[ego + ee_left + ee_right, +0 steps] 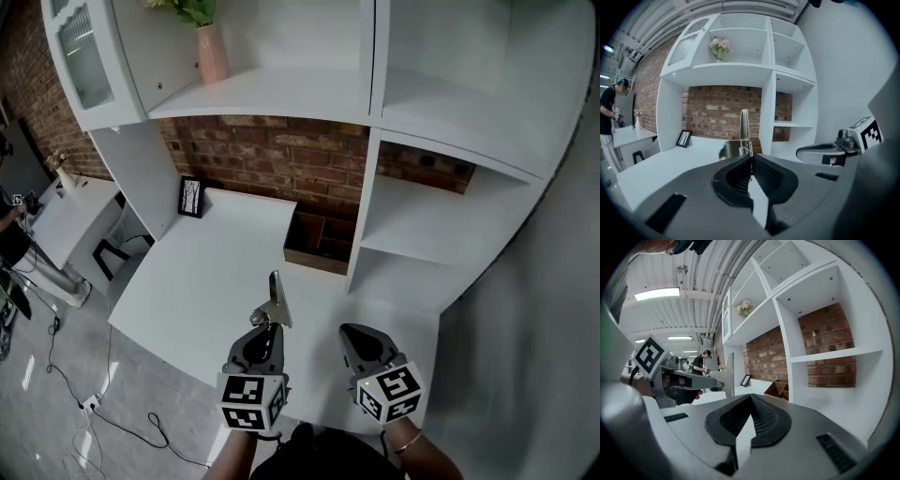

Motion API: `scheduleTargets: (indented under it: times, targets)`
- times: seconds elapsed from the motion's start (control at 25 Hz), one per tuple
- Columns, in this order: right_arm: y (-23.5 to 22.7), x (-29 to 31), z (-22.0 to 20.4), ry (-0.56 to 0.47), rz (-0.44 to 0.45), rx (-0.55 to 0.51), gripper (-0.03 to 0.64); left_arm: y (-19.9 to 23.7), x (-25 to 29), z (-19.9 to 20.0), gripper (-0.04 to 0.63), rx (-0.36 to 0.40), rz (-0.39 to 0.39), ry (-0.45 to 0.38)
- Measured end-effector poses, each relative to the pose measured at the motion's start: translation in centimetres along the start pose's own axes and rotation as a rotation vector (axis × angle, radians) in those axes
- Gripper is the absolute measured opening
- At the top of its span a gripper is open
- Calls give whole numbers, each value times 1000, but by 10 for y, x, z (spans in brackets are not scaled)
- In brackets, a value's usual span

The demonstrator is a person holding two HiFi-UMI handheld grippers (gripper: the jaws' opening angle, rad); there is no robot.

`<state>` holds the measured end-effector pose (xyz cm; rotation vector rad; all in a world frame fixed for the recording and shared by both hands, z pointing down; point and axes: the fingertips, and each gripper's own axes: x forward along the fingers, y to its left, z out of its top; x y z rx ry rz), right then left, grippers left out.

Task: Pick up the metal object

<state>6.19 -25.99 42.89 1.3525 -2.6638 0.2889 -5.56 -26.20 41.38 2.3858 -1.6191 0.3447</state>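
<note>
The metal object [275, 302] is a shiny piece with a long flat blade and a small spring at its base. It stands upright above the white desk [197, 281], its base pinched in my left gripper [269, 328], which is shut on it. In the left gripper view the blade [744, 127] rises straight up from the closed left gripper [750, 160]. My right gripper [350, 331] hovers beside it to the right, shut with nothing between its jaws. The right gripper view shows its own closed tips [750, 396] and the metal object [731, 373] off to the left.
A brown wooden organiser box [321, 242] sits at the back of the desk by the brick wall. A small black picture frame [191, 197] leans at the back left. A pink vase [212, 52] stands on the upper shelf. White shelf compartments [422, 216] rise on the right.
</note>
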Motion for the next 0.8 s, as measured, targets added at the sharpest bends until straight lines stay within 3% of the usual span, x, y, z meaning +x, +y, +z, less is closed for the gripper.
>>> scheduleTargets:
  times: [0.36, 0.8]
  targets:
    - [-5, -7, 4, -11, -30, -41, 5, -10, -3, 7, 12, 55, -13, -7]
    - [-12, -15, 4, -16, -43, -52, 5, -22, -4, 5, 12, 60, -11, 3]
